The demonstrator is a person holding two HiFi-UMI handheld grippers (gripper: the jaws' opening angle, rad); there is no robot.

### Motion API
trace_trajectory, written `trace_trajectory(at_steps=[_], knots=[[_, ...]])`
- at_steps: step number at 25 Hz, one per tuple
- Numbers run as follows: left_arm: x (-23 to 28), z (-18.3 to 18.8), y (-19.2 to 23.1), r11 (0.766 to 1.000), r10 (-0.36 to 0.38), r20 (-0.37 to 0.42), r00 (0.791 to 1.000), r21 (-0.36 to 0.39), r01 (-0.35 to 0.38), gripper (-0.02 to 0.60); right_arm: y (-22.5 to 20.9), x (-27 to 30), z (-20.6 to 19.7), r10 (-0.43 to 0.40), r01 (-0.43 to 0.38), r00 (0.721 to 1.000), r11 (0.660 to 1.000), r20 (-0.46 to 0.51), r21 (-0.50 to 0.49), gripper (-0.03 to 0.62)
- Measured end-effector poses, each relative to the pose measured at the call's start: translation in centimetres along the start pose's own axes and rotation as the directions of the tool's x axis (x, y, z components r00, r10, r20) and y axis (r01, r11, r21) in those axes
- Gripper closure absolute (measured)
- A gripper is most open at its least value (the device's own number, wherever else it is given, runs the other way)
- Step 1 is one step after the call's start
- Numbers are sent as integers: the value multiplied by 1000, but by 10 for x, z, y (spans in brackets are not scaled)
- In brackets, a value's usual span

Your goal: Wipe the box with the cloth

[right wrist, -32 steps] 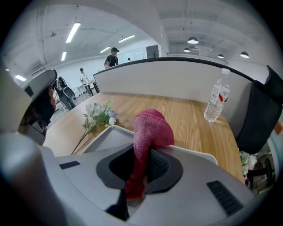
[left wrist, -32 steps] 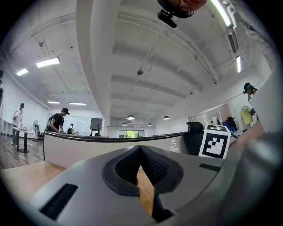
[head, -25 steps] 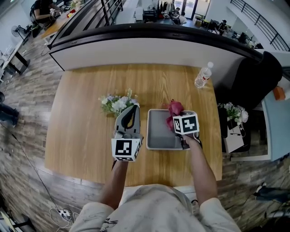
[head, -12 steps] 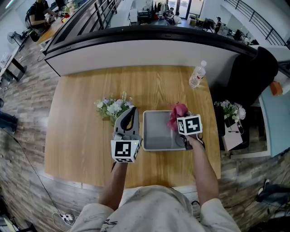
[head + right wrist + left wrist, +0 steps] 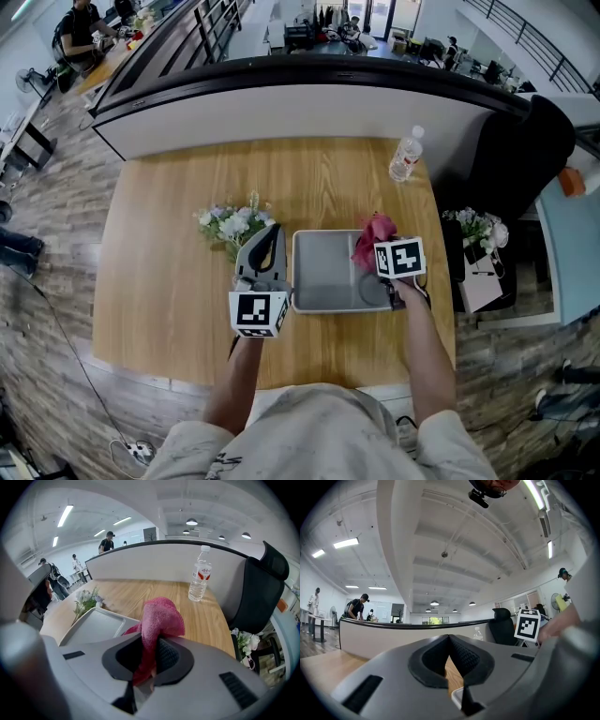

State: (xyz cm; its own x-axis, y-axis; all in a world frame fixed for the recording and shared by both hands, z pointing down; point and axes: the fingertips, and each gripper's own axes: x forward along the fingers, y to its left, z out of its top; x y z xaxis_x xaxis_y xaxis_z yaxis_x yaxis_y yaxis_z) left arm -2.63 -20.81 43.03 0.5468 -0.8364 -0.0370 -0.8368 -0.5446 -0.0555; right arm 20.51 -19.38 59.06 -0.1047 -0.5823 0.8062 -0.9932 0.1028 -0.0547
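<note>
A shallow grey box (image 5: 323, 274) lies on the wooden table in front of me. My right gripper (image 5: 381, 247) is shut on a pink cloth (image 5: 373, 236) at the box's right rim. In the right gripper view the cloth (image 5: 159, 618) bunches up out of the jaws, with the box (image 5: 96, 625) to their left. My left gripper (image 5: 273, 231) stands against the box's left side, shut and holding nothing. In the left gripper view its fingertips (image 5: 449, 638) meet at a point, and a pale corner of the box (image 5: 457, 696) shows below them.
A bunch of flowers (image 5: 232, 221) lies just beyond the left gripper. A water bottle (image 5: 405, 156) stands at the table's far right corner. A black chair (image 5: 525, 159) and a second bunch of flowers (image 5: 473, 228) are off the table's right edge. A curved counter (image 5: 309, 98) runs behind.
The right gripper has carried the cloth a little to the right, from over the box's inside to its right rim. The left gripper has stayed by the left side.
</note>
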Motion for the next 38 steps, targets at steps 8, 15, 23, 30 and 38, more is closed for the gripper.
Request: trace_trajectory(at_steps=[8, 15, 23, 30, 38], knots=[[-1, 0, 3, 1000, 13, -7, 1000, 11, -13, 568, -19, -2, -2, 4, -4, 1000, 999, 5, 34, 531], [-3, -2, 6, 1000, 28, -10, 1000, 11, -27, 568, -30, -8, -5, 23, -24, 1000, 997, 15, 66, 531], [-4, -4, 9, 999, 39, -18, 999, 11, -39, 568, -35, -12, -6, 23, -25, 999, 997, 27, 74, 531], [-3, -8, 15, 999, 52, -26, 998, 6, -52, 568, -36, -11, -7, 24, -26, 999, 996, 32, 90, 531], [-3, -9, 14, 999, 51, -25, 998, 9, -51, 568, -35, -12, -6, 41, -46, 998, 993, 42, 111, 531]])
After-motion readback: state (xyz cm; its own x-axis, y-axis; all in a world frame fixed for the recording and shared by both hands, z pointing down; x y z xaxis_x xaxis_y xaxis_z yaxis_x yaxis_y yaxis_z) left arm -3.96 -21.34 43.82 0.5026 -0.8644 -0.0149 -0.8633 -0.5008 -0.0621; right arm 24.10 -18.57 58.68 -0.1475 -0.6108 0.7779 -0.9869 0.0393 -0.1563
